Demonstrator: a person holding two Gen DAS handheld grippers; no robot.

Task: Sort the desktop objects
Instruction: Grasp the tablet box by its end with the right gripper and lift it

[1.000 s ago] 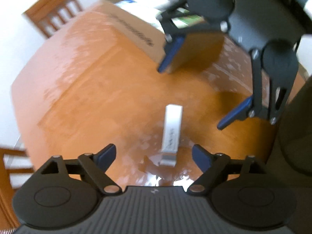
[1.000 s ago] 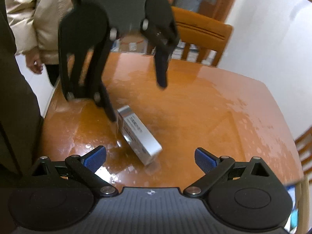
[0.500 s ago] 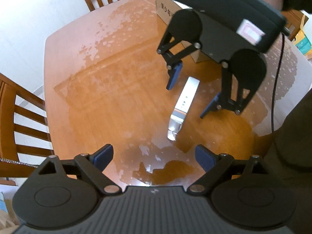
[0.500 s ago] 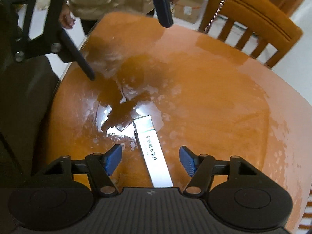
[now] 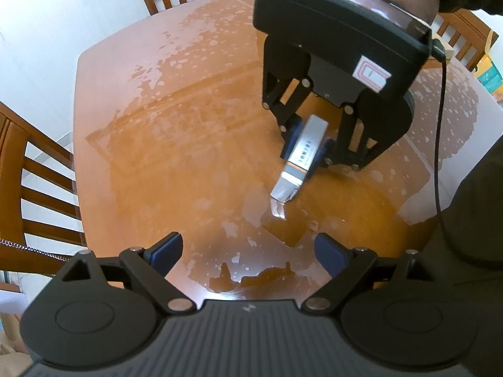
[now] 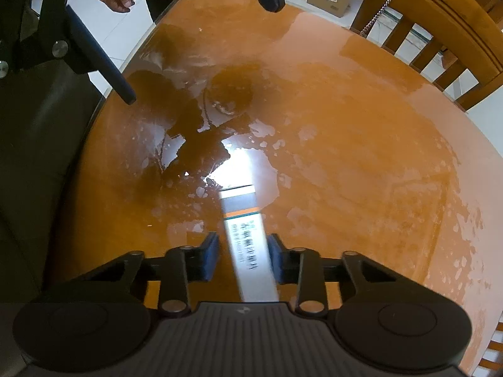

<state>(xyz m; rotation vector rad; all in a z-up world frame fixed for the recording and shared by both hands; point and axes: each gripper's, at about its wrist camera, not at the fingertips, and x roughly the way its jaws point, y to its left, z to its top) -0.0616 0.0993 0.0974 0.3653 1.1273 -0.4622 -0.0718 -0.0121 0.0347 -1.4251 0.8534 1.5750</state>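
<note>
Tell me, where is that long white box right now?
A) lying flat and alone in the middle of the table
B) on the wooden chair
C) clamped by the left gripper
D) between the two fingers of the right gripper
D: the white box sits between the blue pads of the right gripper, whose fingers are drawn in at its sides, while the left gripper is open and empty.

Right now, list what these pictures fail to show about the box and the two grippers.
- Box lettering: right wrist view, motion blur makes it unreadable.
- Near end of the box: right wrist view, hidden under the right gripper body.
- Box underside: both views, so whether it rests on the table cannot be told.
- Left gripper body: right wrist view, cut off by the top edge.
</note>
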